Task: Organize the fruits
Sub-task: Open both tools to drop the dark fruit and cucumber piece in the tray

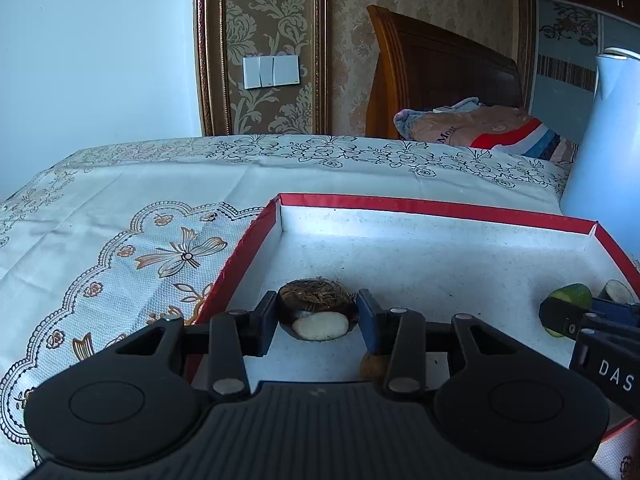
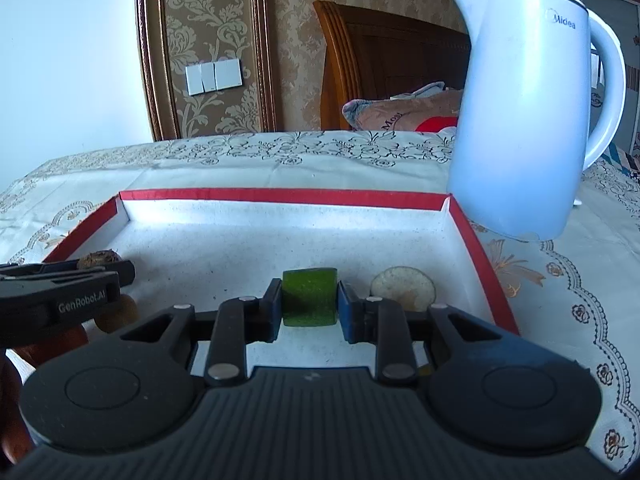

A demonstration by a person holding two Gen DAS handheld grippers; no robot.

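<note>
Left gripper: closed around a dark, hairy-topped fruit with a pale cut face, possibly a water chestnut, held over the tray's left side.
Right gripper: clamped on a green fruit chunk above the tray floor.
Tray: red-rimmed, white inside, on a patterned tablecloth.
Pale slice: lying in the tray, just right of the green chunk.
Kettle: white, upright, beside the tray's far right corner.

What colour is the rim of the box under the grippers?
Red. The box rim is red and its inside is white, seen best in the right wrist view.
</note>
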